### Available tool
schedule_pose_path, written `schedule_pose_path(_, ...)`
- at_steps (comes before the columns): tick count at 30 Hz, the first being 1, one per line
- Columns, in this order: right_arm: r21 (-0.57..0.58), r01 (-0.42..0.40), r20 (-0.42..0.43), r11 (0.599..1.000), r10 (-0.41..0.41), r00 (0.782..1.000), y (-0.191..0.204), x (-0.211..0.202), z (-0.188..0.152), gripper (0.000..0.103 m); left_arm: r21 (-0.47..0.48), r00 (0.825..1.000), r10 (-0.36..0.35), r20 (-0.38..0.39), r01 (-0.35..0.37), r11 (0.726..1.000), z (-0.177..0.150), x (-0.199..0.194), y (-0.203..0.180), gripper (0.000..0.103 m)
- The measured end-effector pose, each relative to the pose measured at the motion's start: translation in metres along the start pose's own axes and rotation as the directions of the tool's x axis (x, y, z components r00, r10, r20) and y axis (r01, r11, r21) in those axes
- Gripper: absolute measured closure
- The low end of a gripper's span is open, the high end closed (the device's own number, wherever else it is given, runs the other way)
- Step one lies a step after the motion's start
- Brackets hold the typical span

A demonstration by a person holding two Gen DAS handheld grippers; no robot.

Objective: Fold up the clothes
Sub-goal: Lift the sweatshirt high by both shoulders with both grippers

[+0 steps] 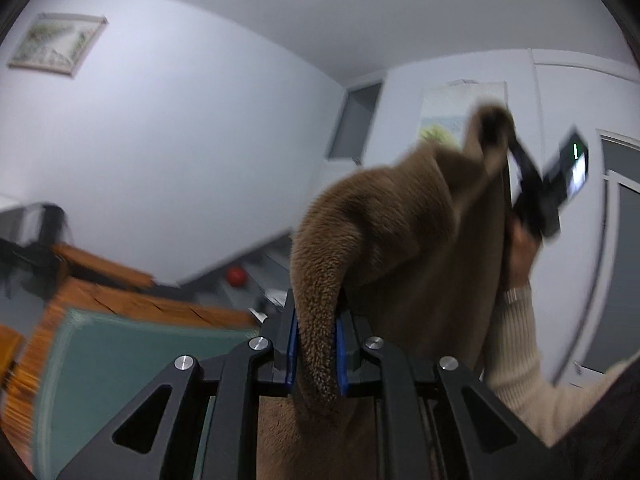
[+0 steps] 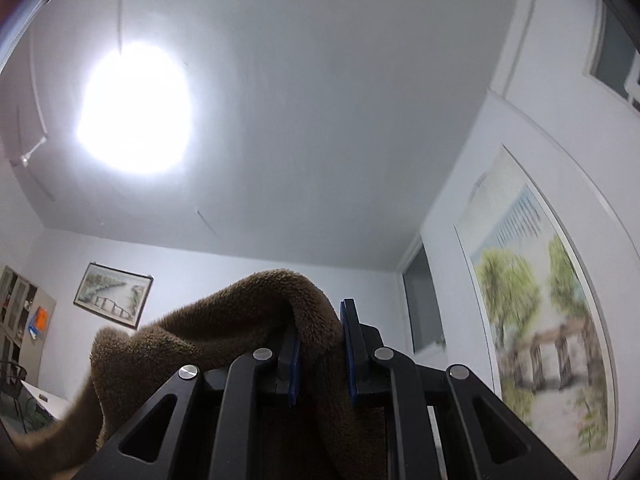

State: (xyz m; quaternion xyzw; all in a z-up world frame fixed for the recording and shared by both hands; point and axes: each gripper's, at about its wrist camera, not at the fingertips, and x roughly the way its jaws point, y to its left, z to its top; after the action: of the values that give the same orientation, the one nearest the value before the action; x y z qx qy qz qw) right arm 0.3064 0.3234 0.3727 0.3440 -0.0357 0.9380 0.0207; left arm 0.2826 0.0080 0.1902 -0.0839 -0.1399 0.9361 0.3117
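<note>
A brown fleece garment hangs in the air between both grippers. My left gripper is shut on a fold of its edge, the fuzzy cloth pinched between the blue pads. In the left wrist view the right gripper holds the garment's far corner high at the right, with a hand and a cream sleeve below it. In the right wrist view my right gripper is shut on the brown fleece, which drapes off to the left and down.
A wooden table with a green mat lies low at the left, tilted in the blurred view. White walls carry framed pictures and a large landscape poster. A bright ceiling lamp glares above. Shelves stand far left.
</note>
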Motion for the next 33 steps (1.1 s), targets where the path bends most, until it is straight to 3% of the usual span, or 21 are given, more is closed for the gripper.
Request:
schedule_pose_path(2, -0.020, -0.010, 0.020, 1.000, 0.010, 1.000, 0.009, 0.002, 0.009, 0.085, 0.019, 0.999, -0.033, -0.034, 0.033, 0.999, -0.011, 0.013, -0.006, 0.073)
schedule_pose_path(5, -0.054, -0.009, 0.040, 0.998, 0.011, 0.999, 0.017, 0.001, 0.020, 0.085, 0.034, 0.995, -0.067, -0.071, 0.069, 0.997, -0.026, 0.029, -0.009, 0.036)
schedule_pose_path(8, -0.068, 0.003, 0.046, 0.998, 0.001, 0.999, 0.016, 0.000, 0.029, 0.085, 0.021, 0.994, -0.077, -0.081, 0.079, 0.997, -0.036, 0.039, -0.004, 0.021)
schedule_pose_path(20, -0.115, 0.007, 0.020, 0.993, -0.005, 1.000, 0.011, 0.000, 0.039, 0.085, 0.106, 0.988, -0.026, -0.151, 0.042, 0.993, -0.051, 0.109, -0.002, 0.021)
schedule_pose_path(22, -0.134, 0.015, 0.017, 0.991, -0.013, 1.000, 0.006, 0.004, 0.036, 0.085, 0.076, 0.987, -0.062, -0.148, 0.073, 0.994, -0.047, 0.110, -0.001, 0.022)
schedule_pose_path(24, -0.139, 0.020, 0.005, 0.990, -0.019, 1.000, 0.004, 0.003, 0.035, 0.085, 0.044, 0.987, -0.070, -0.147, 0.077, 0.996, -0.040, 0.111, 0.003, 0.048)
schedule_pose_path(25, -0.138, 0.024, -0.001, 0.990, -0.024, 1.000, 0.002, 0.003, 0.035, 0.085, 0.031, 0.988, -0.057, -0.143, 0.062, 0.998, -0.036, 0.110, 0.007, 0.072)
schedule_pose_path(26, -0.137, 0.032, -0.008, 0.990, -0.034, 0.999, 0.000, 0.002, 0.033, 0.085, 0.018, 0.990, -0.037, -0.139, 0.040, 0.999, -0.031, 0.108, 0.012, 0.082)
schedule_pose_path(30, -0.120, 0.076, -0.049, 0.990, -0.082, 0.995, -0.017, -0.004, 0.023, 0.085, -0.042, 0.996, 0.067, -0.051, -0.069, 0.997, -0.001, 0.081, 0.036, 0.086)
schedule_pose_path(33, -0.080, 0.103, -0.104, 0.992, -0.111, 0.988, -0.035, -0.007, 0.007, 0.085, -0.061, 0.981, 0.167, 0.097, -0.161, 0.985, 0.033, 0.040, 0.051, 0.086)
